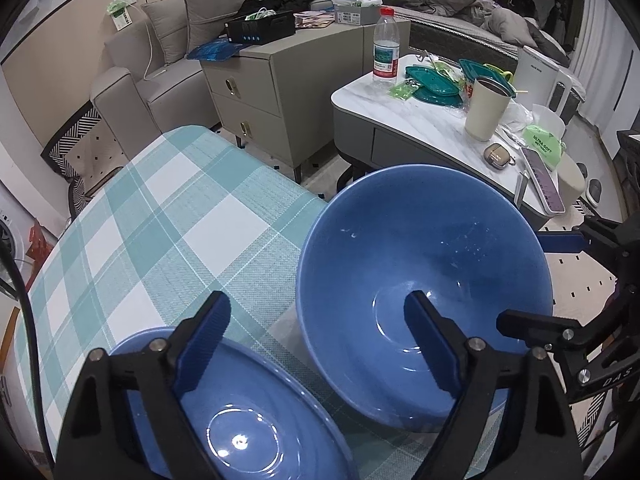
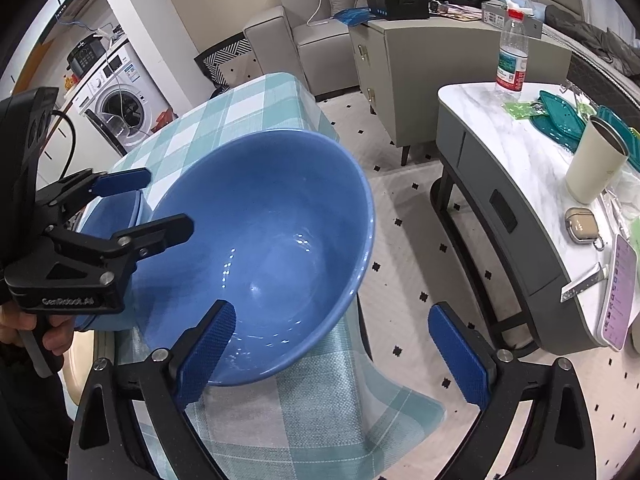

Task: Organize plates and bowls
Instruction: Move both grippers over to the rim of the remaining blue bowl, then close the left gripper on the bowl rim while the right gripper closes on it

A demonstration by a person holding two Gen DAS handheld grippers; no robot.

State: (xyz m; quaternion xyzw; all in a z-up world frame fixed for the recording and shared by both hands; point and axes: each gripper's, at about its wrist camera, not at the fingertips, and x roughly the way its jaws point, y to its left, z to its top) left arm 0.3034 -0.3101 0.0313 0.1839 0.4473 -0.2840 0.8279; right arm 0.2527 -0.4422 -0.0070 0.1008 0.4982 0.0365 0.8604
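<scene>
Living room, dim indoor light; work surface is a small table under a teal-and-white checked cloth [image 1: 160, 216], its near corner draped over the edge in the right wrist view.

Nearest the left wrist camera, the left gripper [image 1: 316, 344] stands with jaws spread, pinching nothing. One pad hangs above a blue plate [image 1: 240, 420]; the other sits over the inside of a large blue bowl [image 1: 424, 280]. The plate's near edge is cut off by the gripper body and the frame, and its contents are limited to a light glare. Whether the pad inside the bowl touches the glaze cannot be told.

The right gripper [image 2: 332, 356] is likewise spread wide and holds nothing. Its left pad overlaps the bowl's near rim; its right pad hangs over the floor past the table edge. Contact with the rim cannot be confirmed.

The bowl rests at the table's corner, just beside the plate, tilted with its opening towards the cameras. It is empty apart from faint specks and reflections. A hand [image 2: 52, 332] grips the left tool's handle at the frame edge, mostly hidden.

Further off, a marble-topped coffee table [image 1: 424, 120] carries a cream tumbler [image 1: 486, 108], contents not visible, a water bottle [image 1: 386, 46], teal lids, a phone and an earbud case. Beyond stand a grey cabinet [image 1: 256, 92] and sofa; items there are too small to identify
</scene>
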